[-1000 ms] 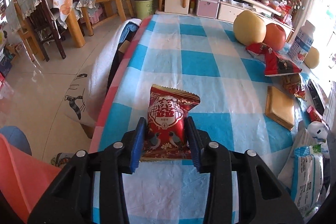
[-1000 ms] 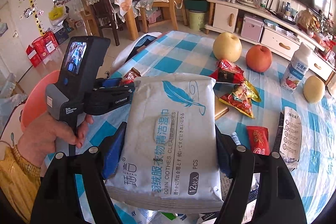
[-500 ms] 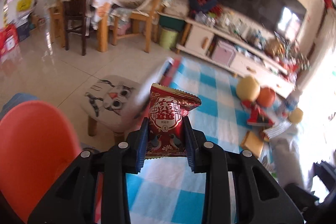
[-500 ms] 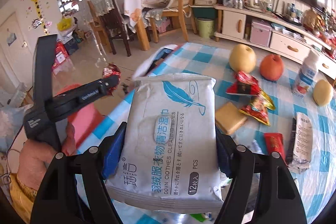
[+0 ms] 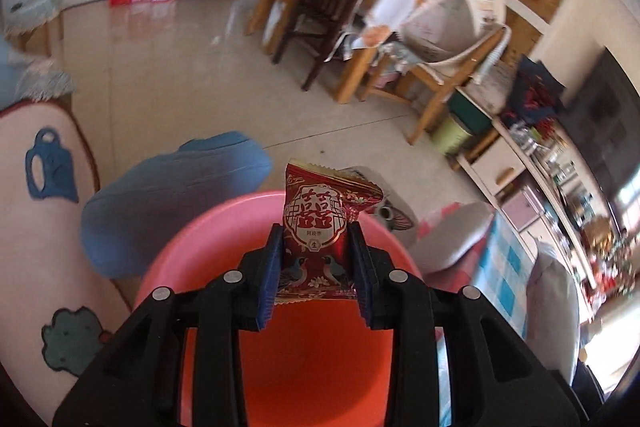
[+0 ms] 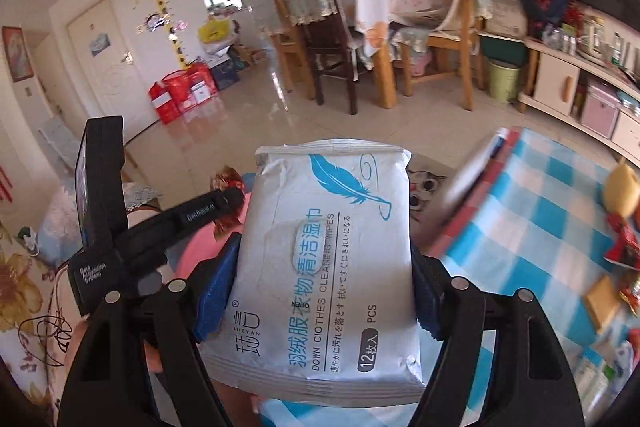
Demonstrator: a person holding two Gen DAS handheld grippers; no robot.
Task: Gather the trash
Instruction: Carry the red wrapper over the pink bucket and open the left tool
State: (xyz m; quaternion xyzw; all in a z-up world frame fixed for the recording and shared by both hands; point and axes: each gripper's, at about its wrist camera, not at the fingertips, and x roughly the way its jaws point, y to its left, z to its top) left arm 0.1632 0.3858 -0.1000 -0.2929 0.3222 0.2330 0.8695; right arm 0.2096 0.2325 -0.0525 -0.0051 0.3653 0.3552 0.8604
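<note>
My left gripper (image 5: 316,251) is shut on a red snack packet (image 5: 318,227) and holds it above an orange-pink plastic basin (image 5: 304,355) on the floor. In the right wrist view the left gripper (image 6: 224,197) shows at the left with the red packet (image 6: 226,183) at its tip, over the pink basin (image 6: 192,251). My right gripper (image 6: 324,283) is shut on a white pack of cleaning wipes (image 6: 332,251) with a blue feather print, held up beside the table edge.
The blue-and-white checked table (image 6: 520,227) lies to the right with a yellow fruit (image 6: 622,185), red wrappers (image 6: 622,247) and a tan box (image 6: 604,297). A blue cushion (image 5: 168,203) and a cat-print stool (image 6: 424,183) stand near the basin. Chairs (image 5: 320,27) stand further back.
My left gripper swung left off the table with the red packet and now hangs over the basin. My right gripper turned left too, still holding the wipes.
</note>
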